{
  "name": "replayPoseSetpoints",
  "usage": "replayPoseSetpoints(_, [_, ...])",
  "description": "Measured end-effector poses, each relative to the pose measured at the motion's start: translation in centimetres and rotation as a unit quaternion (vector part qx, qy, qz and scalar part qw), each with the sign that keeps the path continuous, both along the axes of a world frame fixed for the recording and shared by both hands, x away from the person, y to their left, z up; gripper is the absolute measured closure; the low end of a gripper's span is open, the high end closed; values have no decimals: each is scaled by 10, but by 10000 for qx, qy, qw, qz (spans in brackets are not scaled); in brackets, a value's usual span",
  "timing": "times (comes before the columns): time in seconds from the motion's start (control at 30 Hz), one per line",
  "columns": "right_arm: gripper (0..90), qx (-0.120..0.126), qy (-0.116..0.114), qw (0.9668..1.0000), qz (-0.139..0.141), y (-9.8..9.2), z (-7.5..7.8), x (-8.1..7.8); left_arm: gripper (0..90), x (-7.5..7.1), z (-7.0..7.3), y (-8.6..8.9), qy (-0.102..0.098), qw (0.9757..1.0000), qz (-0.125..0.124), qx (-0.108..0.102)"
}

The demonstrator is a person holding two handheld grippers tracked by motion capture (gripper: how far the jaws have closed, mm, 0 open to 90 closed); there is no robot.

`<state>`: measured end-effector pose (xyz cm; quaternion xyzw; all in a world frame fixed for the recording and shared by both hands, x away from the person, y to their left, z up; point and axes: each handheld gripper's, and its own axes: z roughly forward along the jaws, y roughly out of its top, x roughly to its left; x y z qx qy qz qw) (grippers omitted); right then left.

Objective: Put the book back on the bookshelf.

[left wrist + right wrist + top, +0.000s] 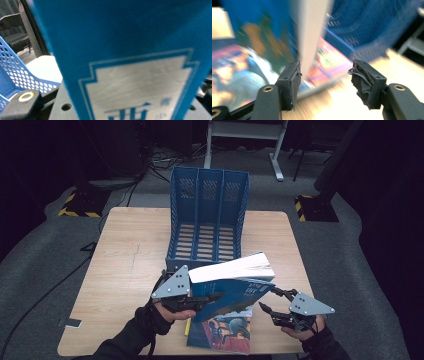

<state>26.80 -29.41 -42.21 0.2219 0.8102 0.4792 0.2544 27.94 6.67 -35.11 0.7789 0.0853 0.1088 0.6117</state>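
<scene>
While the blue rack [207, 220] stands open just behind it, the book [232, 282] hangs tilted before the rack, clamped by the left gripper [212, 298]. The right gripper [267, 312], beside it, gapes empty. Advise levelling before slotting.

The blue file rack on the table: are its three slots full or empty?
Empty: the blue file rack shows bare slatted floors in all three slots.

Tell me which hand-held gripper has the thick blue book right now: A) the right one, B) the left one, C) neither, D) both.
B: the left hand-held gripper clamps the thick blue book by its cover, while the right hand-held gripper is open with nothing between its pads.
</scene>
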Motion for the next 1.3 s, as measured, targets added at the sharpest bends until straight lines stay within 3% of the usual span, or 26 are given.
replayPoseSetpoints(0.03, [363, -1, 279, 9994, -208, -8, -12, 7, 596, 0, 0, 0, -13, 10000, -1, -7])
replayPoseSetpoints(0.07, [363, -1, 279, 9994, -208, -8, -12, 7, 596, 0, 0, 0, -13, 10000, -1, -7])
replayPoseSetpoints(0.13, [341, -79, 556, 9978, -354, -13, -23, 13, 596, 0, -1, 0, -13, 10000, -2, -23])
replayPoseSetpoints(0.2, [316, -327, 814, 9946, -554, -15, -36, 17, 596, -1, -1, 0, -27, 10000, 5, -17])
replayPoseSetpoints(0.33, [286, -395, 1255, 9888, -702, -15, -55, 24, 596, -1, -2, 0, -34, 10000, 5, -43])
replayPoseSetpoints(0.4, [277, -540, 1474, 9837, -878, -13, -68, 31, 597, -2, -3, 0, -69, 9999, 44, -79])
replayPoseSetpoints(0.63, [260, -543, 1699, 9796, -921, -11, -78, 36, 602, -1, -3, -1, 41, 9997, 167, -171])
replayPoseSetpoints(0.87, [258, -487, 1725, 9793, -944, -11, -79, 37, 608, 3, 2, -5, 180, 9986, 470, -136])
replayPoseSetpoints(1.3, [259, -480, 1727, 9793, -936, -12, -79, 36, 613, 10, 18, -1, -3, 9938, 1102, -111])
